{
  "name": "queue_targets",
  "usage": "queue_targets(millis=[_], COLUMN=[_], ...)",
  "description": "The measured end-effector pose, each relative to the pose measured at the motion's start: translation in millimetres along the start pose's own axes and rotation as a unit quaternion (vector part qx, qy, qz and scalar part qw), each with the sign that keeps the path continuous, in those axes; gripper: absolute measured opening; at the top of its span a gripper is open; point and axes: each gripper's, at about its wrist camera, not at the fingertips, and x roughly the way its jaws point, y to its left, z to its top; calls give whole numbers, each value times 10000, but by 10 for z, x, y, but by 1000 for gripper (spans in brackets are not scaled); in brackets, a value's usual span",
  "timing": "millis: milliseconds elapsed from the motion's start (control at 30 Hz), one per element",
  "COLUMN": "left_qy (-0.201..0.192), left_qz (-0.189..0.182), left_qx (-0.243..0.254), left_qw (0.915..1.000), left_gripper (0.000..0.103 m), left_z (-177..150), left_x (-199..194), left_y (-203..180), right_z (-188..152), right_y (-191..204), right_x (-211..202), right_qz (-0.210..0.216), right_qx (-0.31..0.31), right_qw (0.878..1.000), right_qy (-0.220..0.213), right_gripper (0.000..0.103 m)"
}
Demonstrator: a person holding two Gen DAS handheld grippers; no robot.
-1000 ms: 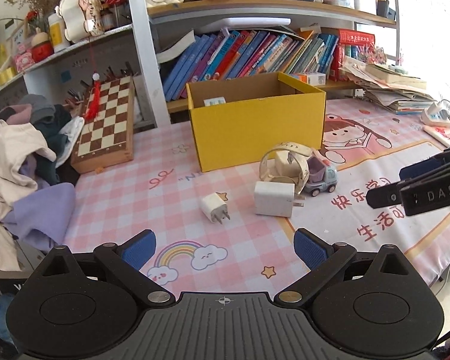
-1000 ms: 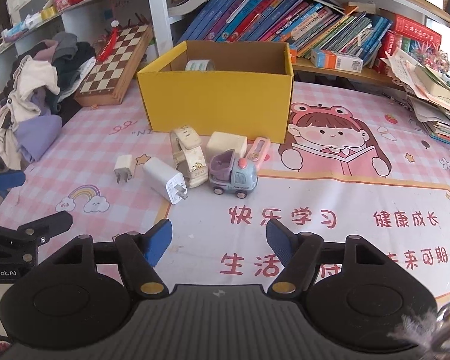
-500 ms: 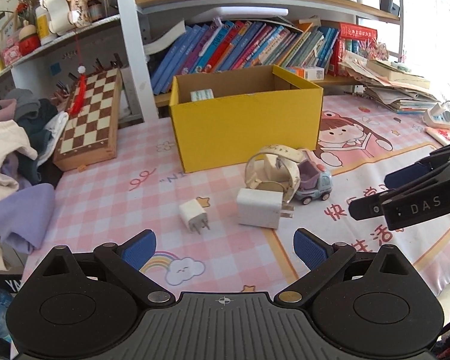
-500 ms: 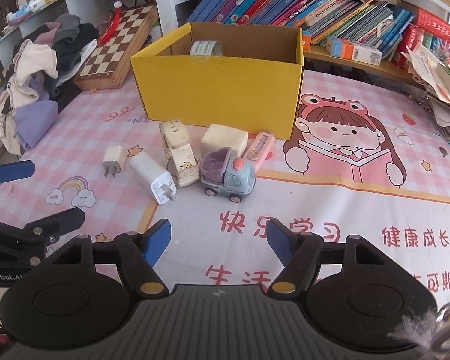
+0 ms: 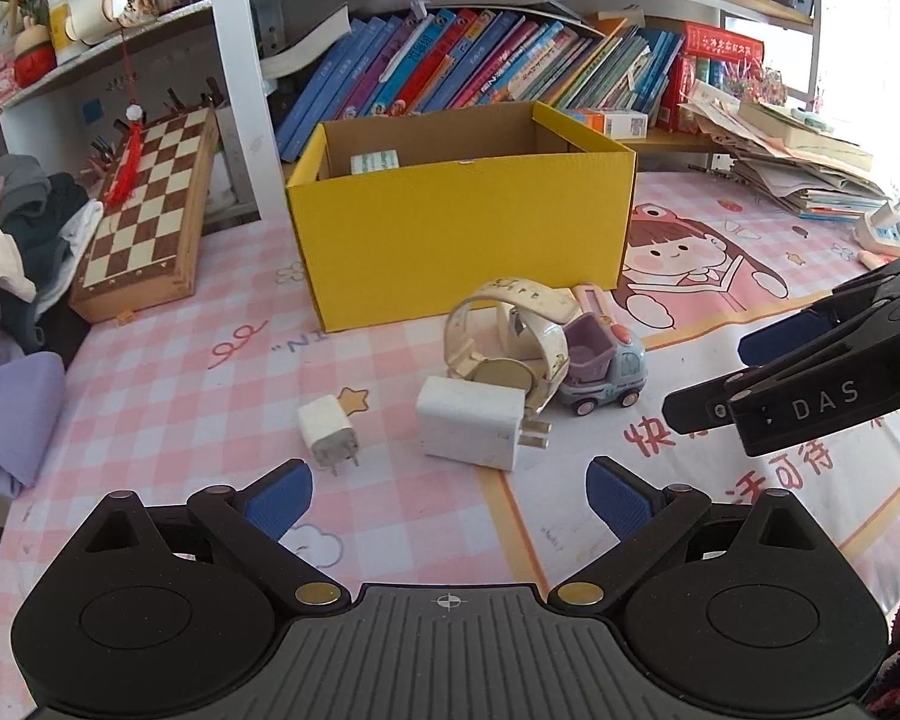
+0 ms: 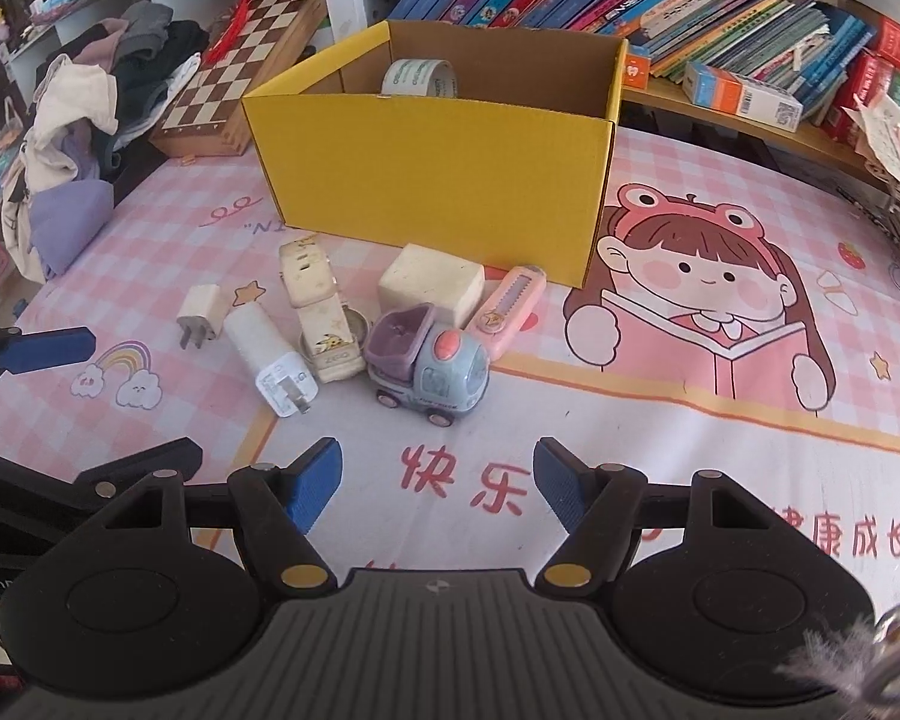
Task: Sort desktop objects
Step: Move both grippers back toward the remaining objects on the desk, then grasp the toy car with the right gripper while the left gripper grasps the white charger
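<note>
Two grippers, both jaws wide open, holding nothing. Left gripper (image 5: pixel 449 495) is nearest the big charger (image 5: pixel 471 422), dead ahead, prongs pointing right, long axis across the jaws. Right gripper (image 6: pixel 437 480) faces the toy truck (image 6: pixel 429 367). Yellow box (image 5: pixel 462 240) sits behind the pile. Watch (image 5: pixel 510 339) leans on charger & truck; box contents mostly hidden.
</note>
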Motion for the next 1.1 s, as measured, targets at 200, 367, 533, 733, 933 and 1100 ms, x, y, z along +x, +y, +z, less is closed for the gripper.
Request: queue_targets(millis=[200,367,533,733,933,1100], left_qy=[95,124,123,77,189,301], left_qz=[92,172,187,250,242,229], left_qx=[-51,-97,-9,-17,-28,-8], left_qw=[9999,9997,9997,9997,9995,9993], left_gripper=[99,98,98,96,94,89], left_z=[43,70,92,187,243,250], left_x=[132,208,292,439,593,681], left_y=[-76,-112,-174,-177,-177,-172], right_z=[67,111,173,274,368,421], right_y=[-115,-172,-187,-215,-156,-116], right_x=[98,190,272,372,500,623], right_qz=[71,207,300,371,573,659], right_qx=[-47,-76,-152,-176,-329,-378], right_qw=[9999,9997,9994,9991,9975,9965], right_qy=[62,107,98,114,230,356], right_gripper=[70,70,70,69,64,59])
